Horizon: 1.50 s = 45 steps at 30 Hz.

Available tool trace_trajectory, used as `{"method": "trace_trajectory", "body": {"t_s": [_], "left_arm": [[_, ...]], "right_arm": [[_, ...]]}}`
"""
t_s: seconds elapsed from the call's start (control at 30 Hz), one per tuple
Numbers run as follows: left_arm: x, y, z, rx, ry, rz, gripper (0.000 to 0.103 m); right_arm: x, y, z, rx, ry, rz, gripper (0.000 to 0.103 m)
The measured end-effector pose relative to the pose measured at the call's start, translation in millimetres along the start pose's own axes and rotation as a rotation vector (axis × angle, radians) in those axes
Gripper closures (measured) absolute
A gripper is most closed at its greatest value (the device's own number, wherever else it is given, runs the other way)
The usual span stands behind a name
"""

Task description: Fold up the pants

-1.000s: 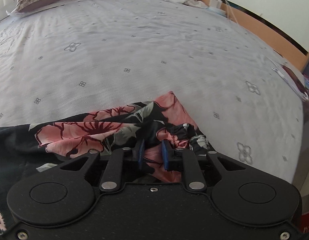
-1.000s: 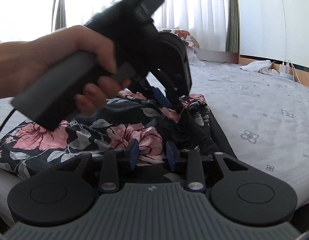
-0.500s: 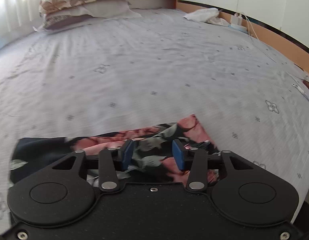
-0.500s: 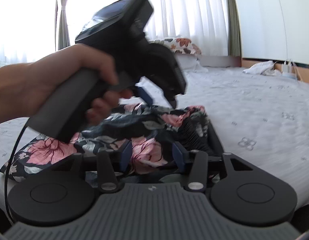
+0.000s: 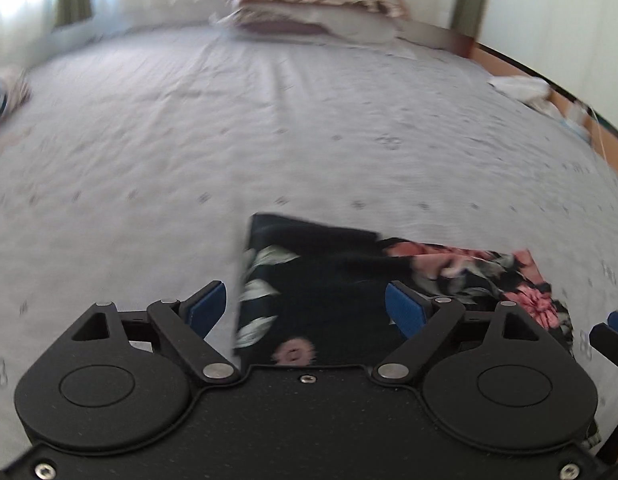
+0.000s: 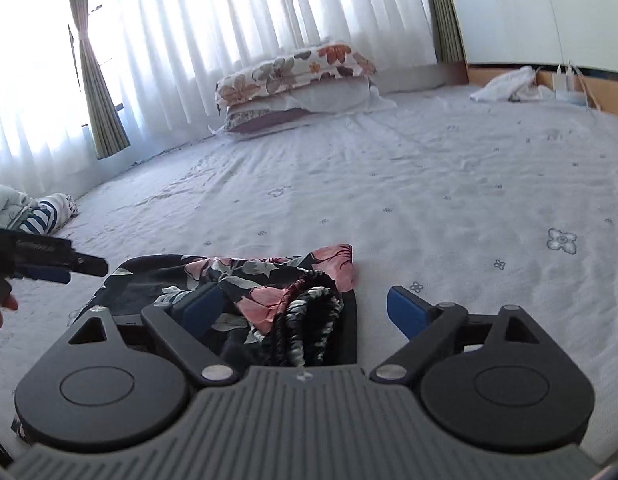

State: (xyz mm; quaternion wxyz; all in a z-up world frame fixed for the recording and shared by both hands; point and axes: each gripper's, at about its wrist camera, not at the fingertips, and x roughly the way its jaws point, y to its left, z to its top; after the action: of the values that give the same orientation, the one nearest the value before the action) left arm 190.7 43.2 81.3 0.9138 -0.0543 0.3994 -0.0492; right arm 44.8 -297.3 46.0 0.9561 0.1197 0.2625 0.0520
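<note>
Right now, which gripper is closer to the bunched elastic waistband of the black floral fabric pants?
Right. The right gripper, fingers just opened, has the waistband lying between them; the left gripper, also just opened, is over the pants' opposite, plain dark end.

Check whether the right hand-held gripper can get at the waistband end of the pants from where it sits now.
Probably yes. The right hand-held gripper stands open, having just been opening, and the bunched waistband of the pants lies loose between its fingers; nothing covers it.

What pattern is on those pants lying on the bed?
The pants are black with pink flowers and pale grey-white leaves, clearest in the right wrist view.
</note>
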Motion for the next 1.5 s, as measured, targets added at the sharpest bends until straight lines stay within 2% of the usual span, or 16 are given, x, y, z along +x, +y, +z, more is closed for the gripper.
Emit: {"method": "trace_trajectory", "body": {"t_s": [0.2,0.33,0.43,0.5,0.53,0.57,0.63,0.73,0.8,0.87,0.9,0.97,1.03,1.07,1.33,1.5], "left_arm": [[22.4,64.0,-2.6,-0.208,0.026,-0.063,0.017],[43.6,78.9,-2.3,-0.249,0.048,-0.039,0.017],[56.0,82.4,-1.9,-0.270,0.050,-0.073,0.017],[62.2,80.9,-0.7,-0.274,0.036,-0.092,0.017],[64.0,79.3,-0.1,-0.266,0.024,-0.105,0.016],[66.1,77.4,0.4,-0.255,0.017,-0.122,0.011],[71.9,73.1,0.9,-0.247,0.018,-0.145,0.007],[78.6,65.5,2.5,-0.215,0.016,-0.137,0.007],[79.9,61.1,4.4,-0.191,0.012,-0.140,0.016],[80.1,58.3,4.5,-0.187,0.007,-0.165,0.038],[80.1,56.8,4.0,-0.183,0.005,-0.185,0.043],[81.6,51.9,3.4,-0.163,0.017,-0.210,0.078],[80.5,46.8,2.9,-0.136,0.009,-0.178,0.092],[77.2,45.0,2.2,-0.131,-0.010,-0.171,0.095],[39.9,37.7,25.3,-0.117,-0.187,-0.149,0.098],[32.0,31.4,43.4,-0.093,-0.289,-0.079,0.098]], "right_arm": [[56.5,-15.9,18.0,0.011,0.127,0.014,0.003],[80.1,-16.6,21.2,-0.010,0.193,0.035,0.003],[95.4,-15.2,22.0,-0.027,0.244,0.054,0.004],[104.6,-17.4,20.5,-0.006,0.267,0.066,0.018],[107.6,-18.4,19.7,0.005,0.261,0.062,0.030],[109.7,-18.5,19.8,0.007,0.249,0.057,0.035],[112.9,-19.9,20.4,0.014,0.244,0.079,0.046],[117.8,-21.9,20.2,0.026,0.249,0.090,0.052],[117.4,-23.5,20.3,0.031,0.246,0.092,0.058],[116.4,-25.4,20.8,0.039,0.243,0.087,0.073],[115.7,-26.3,21.1,0.042,0.243,0.091,0.078],[113.7,-25.9,22.2,0.035,0.244,0.102,0.086],[110.6,-22.7,23.3,0.027,0.232,0.101,0.088],[108.6,-20.7,24.6,0.023,0.221,0.100,0.088],[100.3,3.3,57.8,-0.016,0.128,0.114,0.091],[109.4,15.5,78.2,-0.036,0.077,0.109,0.091]]}}
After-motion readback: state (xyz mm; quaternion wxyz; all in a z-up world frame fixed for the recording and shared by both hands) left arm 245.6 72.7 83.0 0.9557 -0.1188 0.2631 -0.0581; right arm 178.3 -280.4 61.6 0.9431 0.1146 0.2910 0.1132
